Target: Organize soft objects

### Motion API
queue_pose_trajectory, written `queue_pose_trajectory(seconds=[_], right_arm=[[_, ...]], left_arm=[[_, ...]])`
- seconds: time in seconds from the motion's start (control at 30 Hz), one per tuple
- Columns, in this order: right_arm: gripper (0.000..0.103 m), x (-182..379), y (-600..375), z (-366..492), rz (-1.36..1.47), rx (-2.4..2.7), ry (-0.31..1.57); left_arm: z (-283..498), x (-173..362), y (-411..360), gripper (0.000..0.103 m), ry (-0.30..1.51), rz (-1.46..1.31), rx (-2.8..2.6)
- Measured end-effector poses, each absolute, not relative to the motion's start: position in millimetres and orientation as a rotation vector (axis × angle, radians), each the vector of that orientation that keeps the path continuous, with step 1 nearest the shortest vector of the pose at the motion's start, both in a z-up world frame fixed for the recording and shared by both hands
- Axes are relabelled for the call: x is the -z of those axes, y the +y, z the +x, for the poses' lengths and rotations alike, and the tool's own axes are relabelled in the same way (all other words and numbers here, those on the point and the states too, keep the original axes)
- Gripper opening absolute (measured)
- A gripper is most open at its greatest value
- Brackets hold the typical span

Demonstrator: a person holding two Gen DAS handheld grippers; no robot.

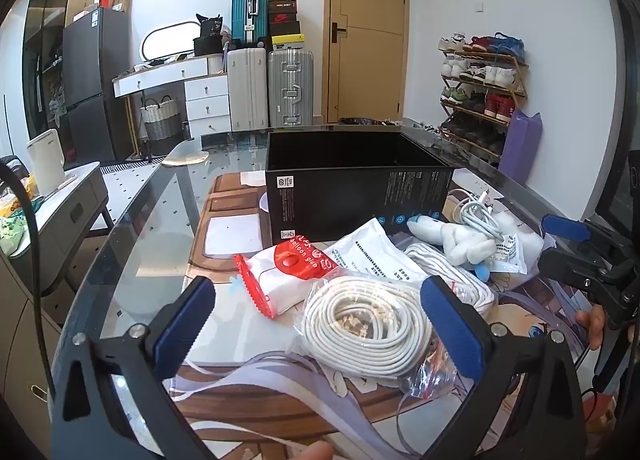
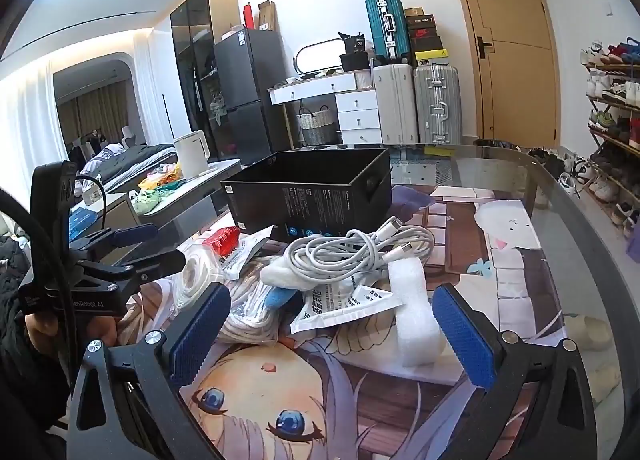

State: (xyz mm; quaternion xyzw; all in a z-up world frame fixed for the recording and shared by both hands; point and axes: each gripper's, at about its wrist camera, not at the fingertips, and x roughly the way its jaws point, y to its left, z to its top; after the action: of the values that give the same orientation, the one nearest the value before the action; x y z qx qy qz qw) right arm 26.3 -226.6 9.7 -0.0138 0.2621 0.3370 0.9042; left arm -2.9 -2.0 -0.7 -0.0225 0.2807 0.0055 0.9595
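Both hand-held grippers hung wide open and empty over the soft clutter.
We judged the left hand-held gripper point(image 1: 316, 324) might snag the bagged cord coil point(image 1: 366, 326); the right hand-held gripper point(image 2: 332, 328) could nudge the foam block point(image 2: 416, 316).

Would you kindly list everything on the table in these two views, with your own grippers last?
box: one, black, open-topped, back of mat
bagged cable coil: one, white, between left gripper's fingers
balloon glue pack: one, red-white, left of coil
charging cable: one, white, atop pile
plush toy: one, white-blue, under cable
foam block: one, white, right of pile
left gripper: open
right gripper: open
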Motion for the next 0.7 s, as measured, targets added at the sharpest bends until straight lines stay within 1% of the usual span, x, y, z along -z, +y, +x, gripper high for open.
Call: queue_pose_trajectory(seconds=[0.7], right_arm=[[0.103,-9.6,-225.9,25.6,-0.033,-0.695,0.543]], left_arm=[[-2.3,1.1,-2.1,0.103,0.570,-0.043,-0.012]])
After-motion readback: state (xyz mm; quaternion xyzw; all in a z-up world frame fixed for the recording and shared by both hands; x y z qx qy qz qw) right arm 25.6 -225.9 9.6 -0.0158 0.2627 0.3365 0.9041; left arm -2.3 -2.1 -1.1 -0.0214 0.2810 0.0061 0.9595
